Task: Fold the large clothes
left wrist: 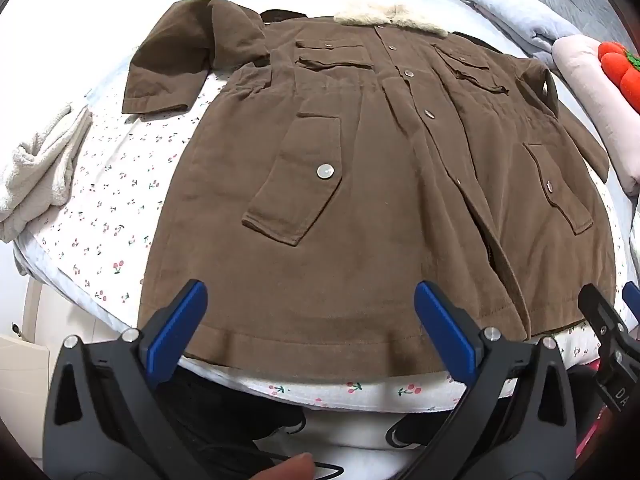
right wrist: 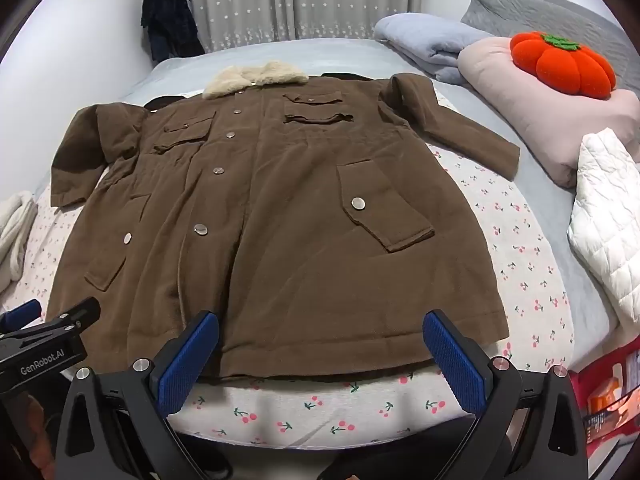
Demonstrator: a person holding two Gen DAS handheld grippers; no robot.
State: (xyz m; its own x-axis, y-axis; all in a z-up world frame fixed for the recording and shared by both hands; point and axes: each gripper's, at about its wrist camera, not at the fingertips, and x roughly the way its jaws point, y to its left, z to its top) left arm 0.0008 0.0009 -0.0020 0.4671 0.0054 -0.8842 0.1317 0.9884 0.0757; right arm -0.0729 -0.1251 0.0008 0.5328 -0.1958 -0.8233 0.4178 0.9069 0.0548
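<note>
A large brown coat [left wrist: 360, 184] with a cream fleece collar [left wrist: 390, 18] lies flat, front up and buttoned, on a bed with a cherry-print sheet [left wrist: 116, 200]. It also shows in the right wrist view [right wrist: 288, 216], collar [right wrist: 256, 78] at the far end, both sleeves spread out. My left gripper [left wrist: 310, 328] is open and empty, hovering over the coat's near hem. My right gripper [right wrist: 320, 352] is open and empty over the hem's right part; it also shows at the right edge of the left wrist view [left wrist: 608, 312].
A cream towel [left wrist: 40, 168] lies at the bed's left edge. A pink pillow [right wrist: 548, 120] with an orange pumpkin cushion [right wrist: 560, 64], a folded blue blanket [right wrist: 428, 44] and a white quilted garment [right wrist: 608, 216] sit on the right. Dark clothes [right wrist: 168, 16] hang by the curtain.
</note>
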